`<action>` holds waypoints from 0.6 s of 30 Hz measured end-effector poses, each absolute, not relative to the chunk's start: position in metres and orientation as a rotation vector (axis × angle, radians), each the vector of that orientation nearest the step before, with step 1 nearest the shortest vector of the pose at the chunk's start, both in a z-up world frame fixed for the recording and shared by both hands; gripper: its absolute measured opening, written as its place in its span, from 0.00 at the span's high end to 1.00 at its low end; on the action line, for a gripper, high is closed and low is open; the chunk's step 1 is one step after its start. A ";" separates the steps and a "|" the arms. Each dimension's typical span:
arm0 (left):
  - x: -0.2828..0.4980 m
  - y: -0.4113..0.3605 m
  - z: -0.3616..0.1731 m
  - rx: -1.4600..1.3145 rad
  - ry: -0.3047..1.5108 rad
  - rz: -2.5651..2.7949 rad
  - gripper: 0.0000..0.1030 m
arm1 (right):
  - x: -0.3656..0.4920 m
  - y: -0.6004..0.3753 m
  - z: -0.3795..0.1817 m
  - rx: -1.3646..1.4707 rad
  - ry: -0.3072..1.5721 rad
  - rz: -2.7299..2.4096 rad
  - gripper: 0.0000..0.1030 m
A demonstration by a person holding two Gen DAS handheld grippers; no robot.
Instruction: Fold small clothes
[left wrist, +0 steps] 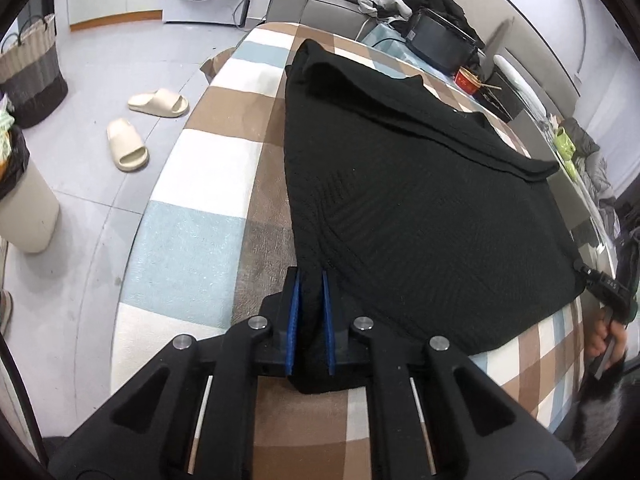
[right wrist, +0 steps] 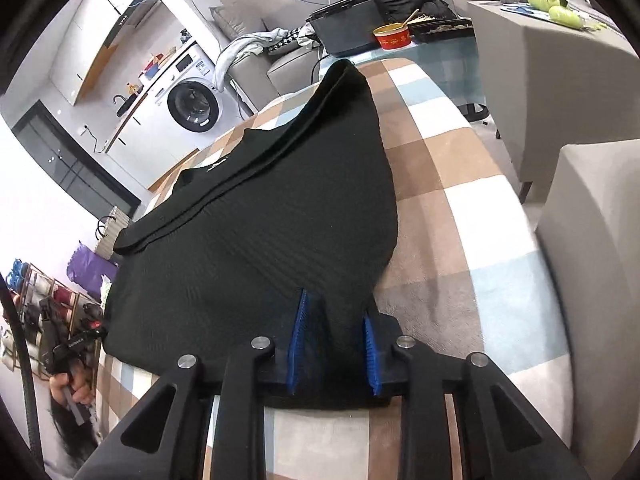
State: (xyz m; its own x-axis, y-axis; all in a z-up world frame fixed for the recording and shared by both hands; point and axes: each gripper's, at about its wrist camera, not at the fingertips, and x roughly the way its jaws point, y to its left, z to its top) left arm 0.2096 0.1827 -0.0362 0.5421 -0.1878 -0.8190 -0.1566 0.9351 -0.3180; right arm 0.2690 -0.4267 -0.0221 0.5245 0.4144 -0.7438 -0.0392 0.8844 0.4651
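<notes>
We have the left gripper (left wrist: 311,276) and right gripper (right wrist: 335,306) each pinched on a near hem corner of the black garment (left wrist: 420,208), ready to carry forward over the fabric ahead for the next fold.

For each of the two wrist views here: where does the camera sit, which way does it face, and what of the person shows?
Left wrist: behind the left tool, looking down across the black knitted garment on the checked cloth; the right hand shows at the right edge.
Right wrist: behind the right tool, looking down at the same garment's other near corner; the left hand shows at the lower left.
Shared: garment, cloth, white washing machine.
</notes>
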 end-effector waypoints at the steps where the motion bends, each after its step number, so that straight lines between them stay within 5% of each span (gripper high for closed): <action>1: 0.210 0.183 -0.037 -0.385 0.999 -0.019 0.94 | 0.271 -0.424 -0.024 0.422 0.990 0.285 0.75; 6: 0.203 0.177 -0.038 -0.337 0.988 -0.014 0.94 | 0.263 -0.410 -0.027 0.306 0.967 0.283 0.86; 18: 0.125 0.159 -0.033 -0.255 1.039 -0.021 0.94 | 0.201 -0.416 -0.022 0.256 1.048 0.303 0.86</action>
State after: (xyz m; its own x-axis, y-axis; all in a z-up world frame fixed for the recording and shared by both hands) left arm 0.1246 0.1590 -0.0326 0.5095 -0.1378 -0.8494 -0.1031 0.9702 -0.2192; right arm 0.2012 -0.4161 -0.0223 0.4650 0.3638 -0.8071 -0.1224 0.9293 0.3484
